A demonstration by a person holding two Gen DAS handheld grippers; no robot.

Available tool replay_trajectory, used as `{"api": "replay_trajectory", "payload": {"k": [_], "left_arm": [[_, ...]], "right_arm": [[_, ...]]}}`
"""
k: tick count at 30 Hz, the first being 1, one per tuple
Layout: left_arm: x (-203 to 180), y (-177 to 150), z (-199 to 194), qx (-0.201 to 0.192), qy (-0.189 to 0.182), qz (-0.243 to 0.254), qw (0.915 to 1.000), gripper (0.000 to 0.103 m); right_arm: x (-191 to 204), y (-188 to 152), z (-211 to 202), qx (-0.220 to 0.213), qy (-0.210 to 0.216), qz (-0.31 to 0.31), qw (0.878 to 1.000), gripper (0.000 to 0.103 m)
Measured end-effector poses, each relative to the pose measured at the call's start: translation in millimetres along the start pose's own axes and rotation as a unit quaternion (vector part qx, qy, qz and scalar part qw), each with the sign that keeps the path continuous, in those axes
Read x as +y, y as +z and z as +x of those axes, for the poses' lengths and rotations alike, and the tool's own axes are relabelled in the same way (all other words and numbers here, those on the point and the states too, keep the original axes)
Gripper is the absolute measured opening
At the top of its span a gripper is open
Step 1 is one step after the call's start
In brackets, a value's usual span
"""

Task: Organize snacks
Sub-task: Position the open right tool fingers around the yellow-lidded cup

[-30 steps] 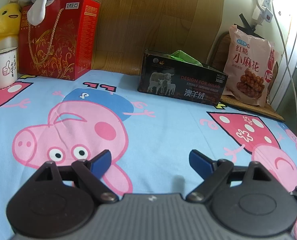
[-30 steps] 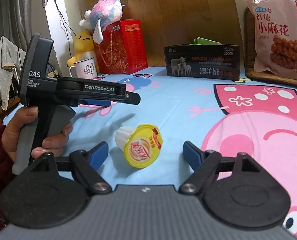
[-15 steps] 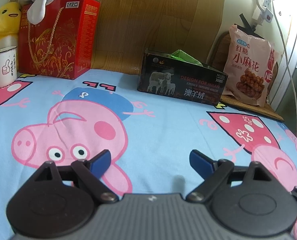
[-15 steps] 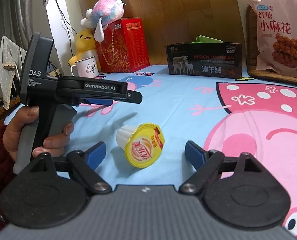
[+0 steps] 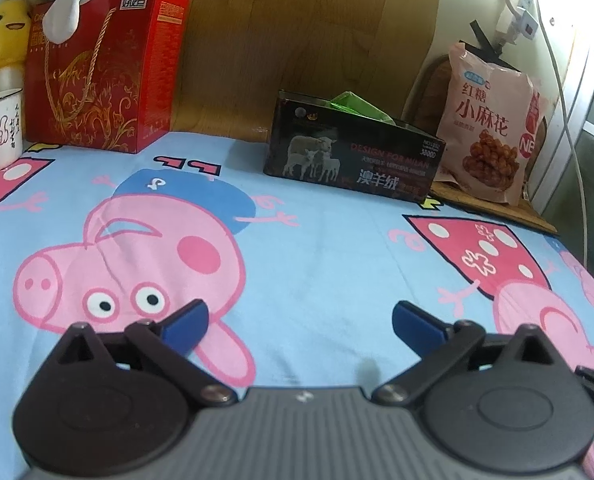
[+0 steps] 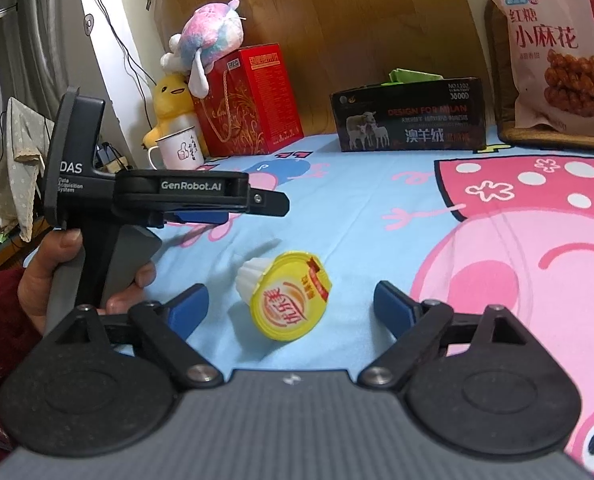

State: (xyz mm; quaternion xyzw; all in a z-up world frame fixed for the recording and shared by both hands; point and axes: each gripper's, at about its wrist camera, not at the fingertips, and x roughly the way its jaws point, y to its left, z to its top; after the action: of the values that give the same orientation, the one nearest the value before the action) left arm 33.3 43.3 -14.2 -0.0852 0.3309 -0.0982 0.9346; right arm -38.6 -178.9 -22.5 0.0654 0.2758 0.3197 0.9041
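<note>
Lining up our right gripper [image 6: 291, 306], jaws spread wide around the tipped-over jelly cup [image 6: 285, 295] so we can pinch it; left gripper [image 5: 299, 320] waits open, holding nothing.

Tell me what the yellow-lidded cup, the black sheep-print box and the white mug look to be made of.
Yellow-lidded cup: likely thin white plastic, judging by its fluted sides, sealed with a glossy printed film or foil lid.
Black sheep-print box: probably printed cardboard; sharp folded edges, slight sheen.
White mug: possibly enamelled metal; thin dark rim, glossy white wall, though ceramic cannot be ruled out.
</note>
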Motion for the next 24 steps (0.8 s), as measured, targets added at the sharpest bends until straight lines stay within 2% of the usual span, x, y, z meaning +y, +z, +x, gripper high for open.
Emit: {"api": "replay_trajectory", "payload": {"k": [18,24], "left_arm": [[-3,-6,-3,0.002,0.004,0.027,0.9996,0.103],[-12,-10,-3,0.016,0.022,0.070,0.9972,0.103]], "right_arm": [[3,5,4,0.019,0.007,-0.024,1.000,0.099],[7,6,7,0.030,0.001,-0.044,0.999,0.103]]}}
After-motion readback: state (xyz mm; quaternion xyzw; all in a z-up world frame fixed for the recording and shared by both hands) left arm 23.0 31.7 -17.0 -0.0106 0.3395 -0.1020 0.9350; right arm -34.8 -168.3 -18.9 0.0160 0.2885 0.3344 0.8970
